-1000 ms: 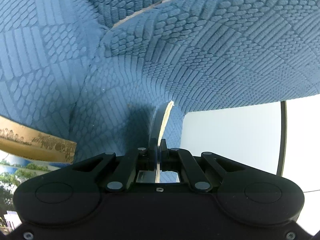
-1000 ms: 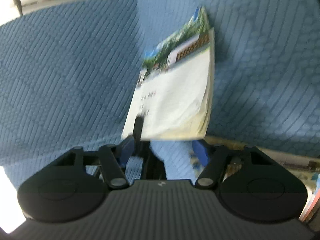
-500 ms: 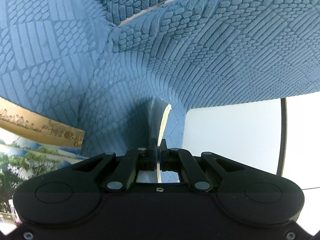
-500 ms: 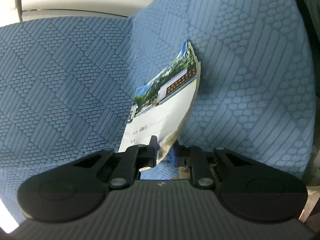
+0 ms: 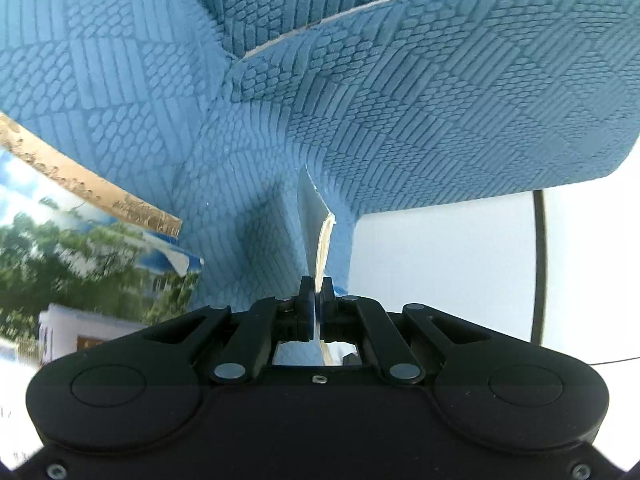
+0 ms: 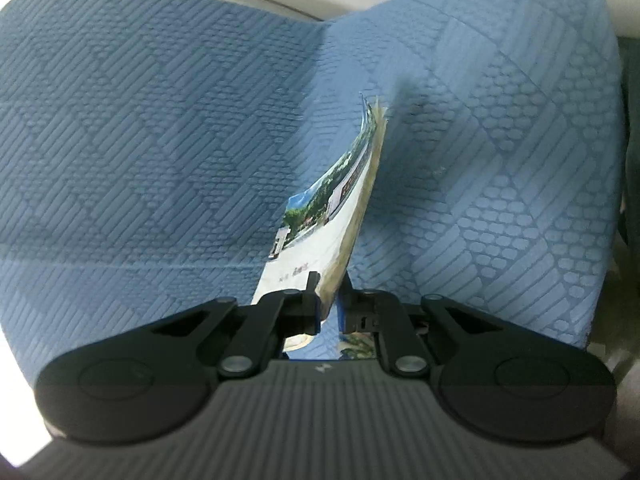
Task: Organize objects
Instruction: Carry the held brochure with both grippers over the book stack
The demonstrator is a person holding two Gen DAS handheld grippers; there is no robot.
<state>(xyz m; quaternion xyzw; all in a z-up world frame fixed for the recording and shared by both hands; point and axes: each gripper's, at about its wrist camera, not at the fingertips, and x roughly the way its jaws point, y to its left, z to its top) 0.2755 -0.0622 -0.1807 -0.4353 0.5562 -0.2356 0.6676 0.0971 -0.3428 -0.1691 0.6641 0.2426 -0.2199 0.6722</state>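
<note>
1. The left tool [image 5: 316,286] is pinching a thin booklet [image 5: 320,236] edge-on, its fingers pressed nearly together with only the thin spine between them.
2. That booklet is standing almost upright out of the fingers, a pale page edge showing on its right side, against the blue sofa [image 5: 400,100].
3. The right tool [image 6: 329,288] is clamping the lower corner of a second booklet [image 6: 320,232]; its jaws have just been closing, and the pads are pressing on the paper from both sides.
4. This second booklet is tilting up and to the right from the fingers, its cover showing a strip of trees and a building above a white area with small print.
5. It is being held clear of the sofa [image 6: 160,120], in front of the crease where two cushions are meeting.
6. In the left wrist view, a large, blurred printed cover [image 5: 80,248] with trees, sky and a tan band is filling the lower left corner; it is cut off by the edge, and whether it is the right tool's booklet cannot be told.
7. The print on both covers is too small or blurred to read.
8. The left booklet's cover is hidden, since it is facing sideways.
9. A white surface with a dark upright line [image 5: 538,264] is showing at right in the left view; what it is cannot be made out.
</note>
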